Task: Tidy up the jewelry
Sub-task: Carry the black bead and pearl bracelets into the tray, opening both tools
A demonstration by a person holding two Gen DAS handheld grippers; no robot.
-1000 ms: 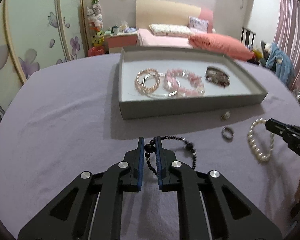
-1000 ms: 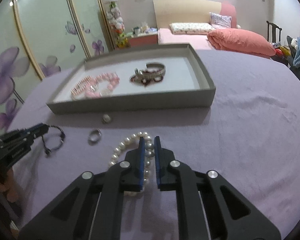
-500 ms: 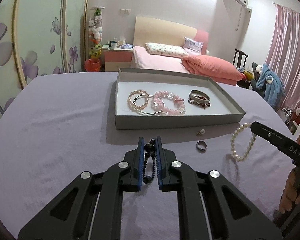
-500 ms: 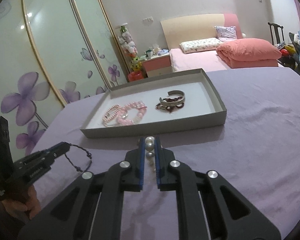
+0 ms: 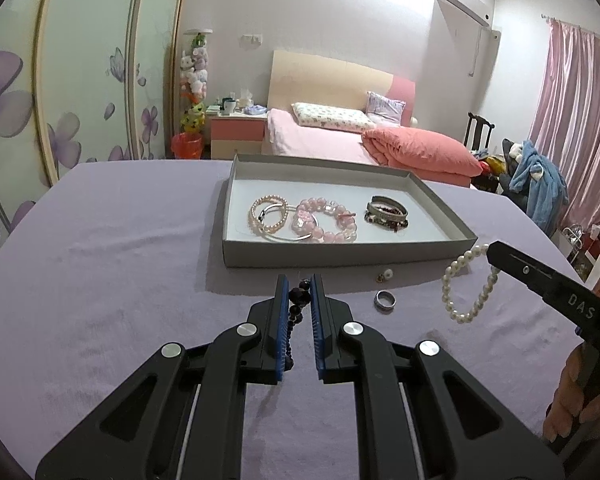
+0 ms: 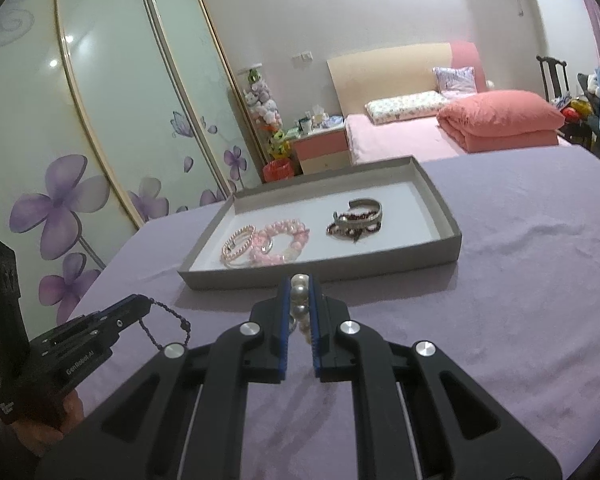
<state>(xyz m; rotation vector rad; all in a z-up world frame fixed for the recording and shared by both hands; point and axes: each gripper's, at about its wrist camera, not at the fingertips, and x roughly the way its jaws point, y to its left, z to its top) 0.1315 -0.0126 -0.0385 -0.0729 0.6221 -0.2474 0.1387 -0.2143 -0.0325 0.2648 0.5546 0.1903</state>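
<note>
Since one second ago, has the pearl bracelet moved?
Yes. The pearl bracelet lay on the cloth beside the ring; now it hangs lifted from the right gripper, nearer the tray.

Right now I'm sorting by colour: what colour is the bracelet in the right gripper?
White pearl bracelet, clearest in the left wrist view.

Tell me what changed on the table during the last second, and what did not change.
Both bracelets rose off the purple cloth: the left claw lifted the dark bead bracelet, and the right claw lifted the white pearl bracelet. Both now hang clear of the table. Both claws were already shut on them. The two rings and the jewelry in the gray tray stayed in place.
</note>
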